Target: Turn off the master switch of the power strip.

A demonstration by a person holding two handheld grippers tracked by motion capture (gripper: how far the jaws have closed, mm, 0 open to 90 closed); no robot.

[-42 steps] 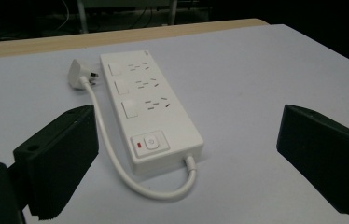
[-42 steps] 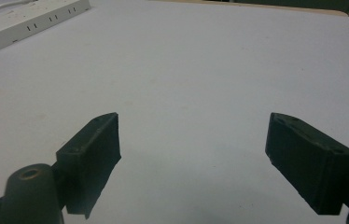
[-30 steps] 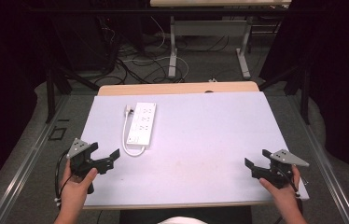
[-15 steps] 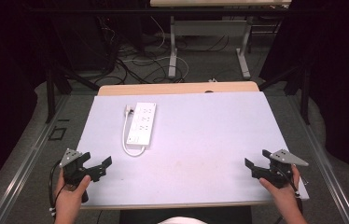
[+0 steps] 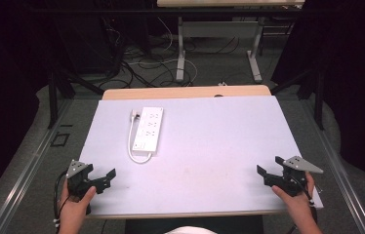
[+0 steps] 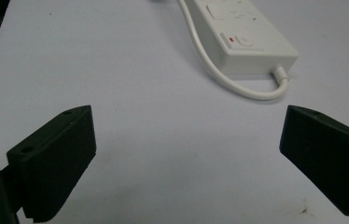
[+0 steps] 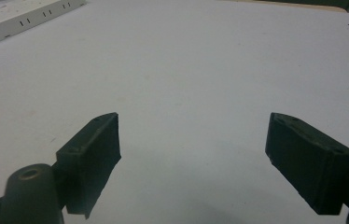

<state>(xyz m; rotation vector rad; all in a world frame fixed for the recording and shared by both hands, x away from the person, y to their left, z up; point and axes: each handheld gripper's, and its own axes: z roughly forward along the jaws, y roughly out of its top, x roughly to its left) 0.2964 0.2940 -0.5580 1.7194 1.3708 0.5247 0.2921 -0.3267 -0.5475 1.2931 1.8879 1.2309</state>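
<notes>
White table, one power strip, two hand-held grippers.

Table (image 5: 210, 146): pale top, wooden strip along the far edge. Power strip (image 5: 147, 128): white, lying flat at far left of centre, its cord (image 5: 132, 146) looping round the near end. Left gripper (image 5: 103, 178): near-left corner, jaws spread wide, holding nothing, power strip ahead of it. Right gripper (image 5: 267, 171): near-right corner, jaws likewise apart and empty, well apart from the strip.

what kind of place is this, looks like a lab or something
Probably a lab or recording workspace, not a home. A plain white-topped table holds just a white power strip, loose cables trail across the floor behind it beside another table's metal legs, and dark curtains close in the sides.
</notes>
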